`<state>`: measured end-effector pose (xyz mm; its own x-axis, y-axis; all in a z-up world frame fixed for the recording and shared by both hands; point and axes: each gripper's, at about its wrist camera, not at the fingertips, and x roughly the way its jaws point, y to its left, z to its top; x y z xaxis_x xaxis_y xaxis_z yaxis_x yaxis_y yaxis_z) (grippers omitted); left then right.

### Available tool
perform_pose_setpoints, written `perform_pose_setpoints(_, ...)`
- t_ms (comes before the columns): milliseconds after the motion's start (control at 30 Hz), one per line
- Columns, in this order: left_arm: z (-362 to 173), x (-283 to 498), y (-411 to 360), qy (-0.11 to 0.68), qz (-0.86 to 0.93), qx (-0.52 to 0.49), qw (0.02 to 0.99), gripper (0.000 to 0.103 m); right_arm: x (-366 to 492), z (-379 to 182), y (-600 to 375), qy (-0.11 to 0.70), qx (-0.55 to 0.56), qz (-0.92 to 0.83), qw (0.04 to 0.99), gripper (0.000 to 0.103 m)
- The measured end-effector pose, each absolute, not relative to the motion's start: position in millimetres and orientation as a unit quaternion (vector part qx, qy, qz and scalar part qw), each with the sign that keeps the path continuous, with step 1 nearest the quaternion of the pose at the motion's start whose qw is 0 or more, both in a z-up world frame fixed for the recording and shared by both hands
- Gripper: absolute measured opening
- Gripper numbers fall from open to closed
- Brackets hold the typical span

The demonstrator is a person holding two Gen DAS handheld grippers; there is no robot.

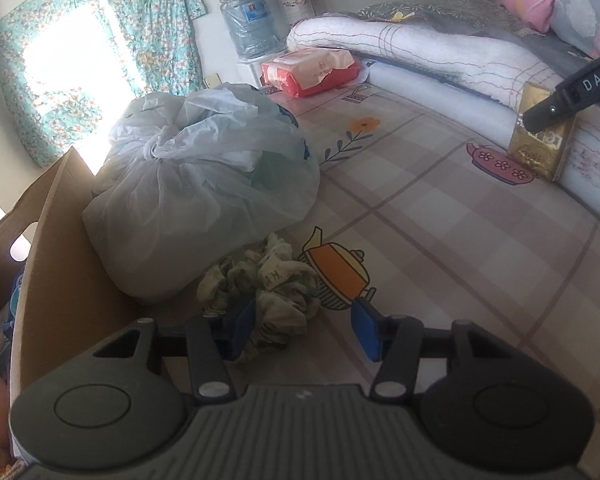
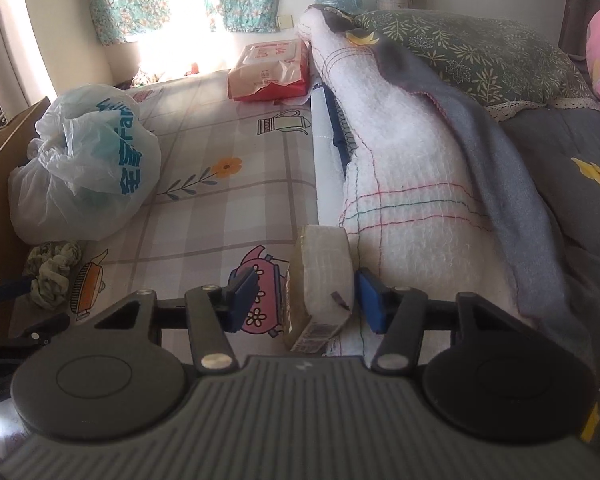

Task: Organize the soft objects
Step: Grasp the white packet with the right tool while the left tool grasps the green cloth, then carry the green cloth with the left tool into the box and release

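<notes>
Here, I read "DAS" on my right gripper (image 2: 304, 300), angled down, jaws partly open around a gold-wrapped tissue pack (image 2: 320, 280), pads apart from it. My left gripper (image 1: 306, 330), partly open, straddles a crumpled green-and-white cloth (image 1: 268, 292) printed "AH", left pad touching.

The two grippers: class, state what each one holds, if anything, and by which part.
Neither visibly grips yet. The left gripper straddles the crumpled green cloth; the right gripper straddles the gold tissue pack, with gaps showing.
</notes>
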<state>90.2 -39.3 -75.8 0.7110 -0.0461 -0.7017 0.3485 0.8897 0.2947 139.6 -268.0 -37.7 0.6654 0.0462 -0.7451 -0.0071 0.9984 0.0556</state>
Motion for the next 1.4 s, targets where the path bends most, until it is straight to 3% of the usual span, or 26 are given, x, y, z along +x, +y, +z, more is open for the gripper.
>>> perform_pose_setpoints(133, -77.8, 94.5, -40.4, 0.362, -0.097, 0.215, 0.902, 0.044, 141.7, -44.1, -265.6, 0.409, 0.015, 0.013, 0.912, 0.043)
perform_pose_setpoints(200, -77.9, 96.2, -38.9, 0.362, -0.090, 0.209, 0.904, 0.034, 140.8, -45.5, -265.2, 0.406, 0.009, 0.009, 0.914, 0.030)
perform_pose_setpoints(300, -76.9, 98.1, -36.1, 0.359, -0.083, 0.195, 0.909, 0.022, 139.2, -47.5, -268.2, 0.402, 0.014, 0.009, 0.916, 0.027)
perform_pose_setpoints(400, -74.9, 96.2, -33.6, 0.355, -0.082, 0.185, 0.913, 0.016, 136.7, -46.8, -270.1, 0.396, 0.026, 0.008, 0.918, 0.025)
perform_pose_setpoints(633, -54.0, 79.8, -28.1, 0.333, -0.118, 0.149, 0.924, 0.013, 114.9, -26.5, -273.8, 0.368, 0.067, 0.007, 0.927, 0.024)
perform_pose_setpoints(1000, 7.5, 48.4, -0.6, 0.298, -0.248, 0.000, 0.922, 0.012, 72.8, 7.9, -285.7, 0.335, 0.245, 0.079, 0.906, 0.024)
perform_pose_setpoints(1233, 53.7, 32.4, 67.9, 0.276, -0.234, -0.114, 0.925, 0.012, 85.9, 31.5, -240.8, 0.324, 0.311, 0.183, 0.874, 0.024)
perform_pose_setpoints(1400, 86.7, 6.8, 132.2, 0.233, -0.168, -0.136, 0.948, 0.012, 104.7, 46.2, -182.3, 0.320, 0.322, 0.267, 0.850, 0.024)
